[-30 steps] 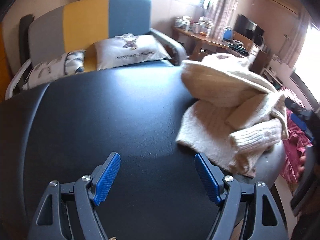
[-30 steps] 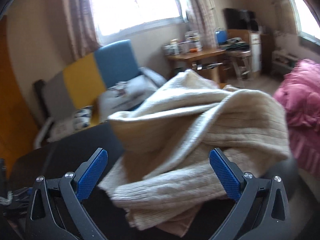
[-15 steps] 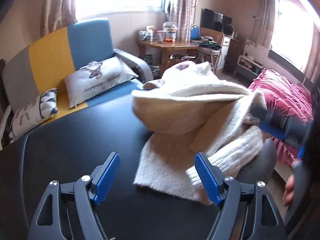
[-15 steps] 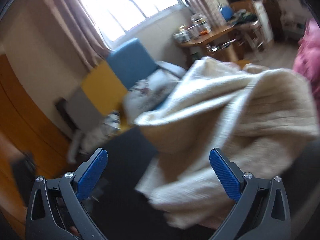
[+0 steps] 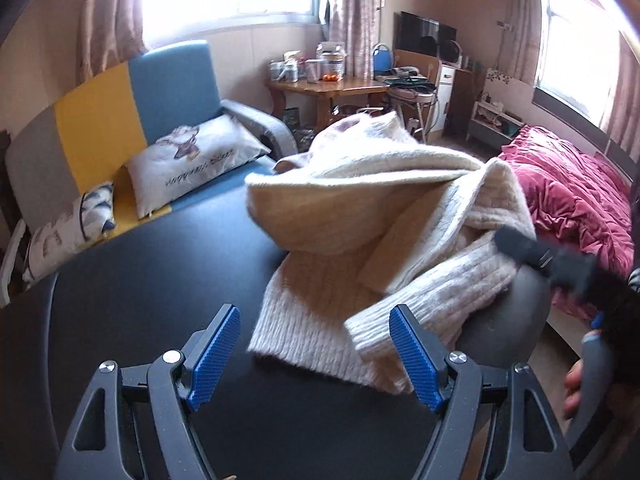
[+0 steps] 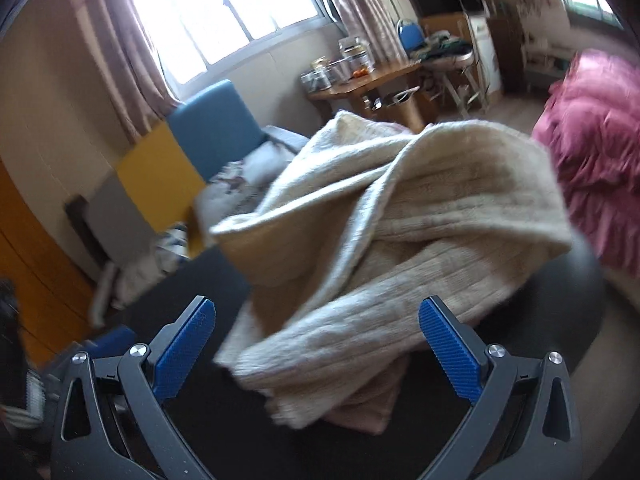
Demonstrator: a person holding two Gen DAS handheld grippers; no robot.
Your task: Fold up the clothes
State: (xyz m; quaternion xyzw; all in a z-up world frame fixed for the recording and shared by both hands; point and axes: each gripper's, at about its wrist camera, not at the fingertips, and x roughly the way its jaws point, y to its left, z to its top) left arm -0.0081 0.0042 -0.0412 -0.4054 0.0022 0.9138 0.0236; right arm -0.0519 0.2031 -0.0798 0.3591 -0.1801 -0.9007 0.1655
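A cream knitted sweater (image 5: 384, 232) lies bunched in a heap on the right part of a round black table (image 5: 152, 280). Its ribbed sleeve reaches toward the near edge. My left gripper (image 5: 314, 354) is open above the table, just short of the sweater's hem, holding nothing. In the right wrist view the same sweater (image 6: 400, 240) fills the middle, and my right gripper (image 6: 318, 346) stands open with the sleeve end lying between and beyond its fingers, not clamped. The right gripper's body (image 5: 560, 260) shows blurred at the right edge of the left wrist view, with a hand (image 5: 576, 384) on its handle.
Behind the table stands a grey, yellow and blue sofa (image 5: 120, 120) with pillows (image 5: 192, 160). A wooden desk (image 5: 328, 88) with jars is at the back. A bed with a crimson quilt (image 5: 572, 200) lies to the right. Bare black tabletop stretches left of the sweater.
The left gripper has swung right and drawn nearer the sweater, which now sits ahead of it. The right gripper's view has shifted while staying close to the heap. Both grippers stay open.
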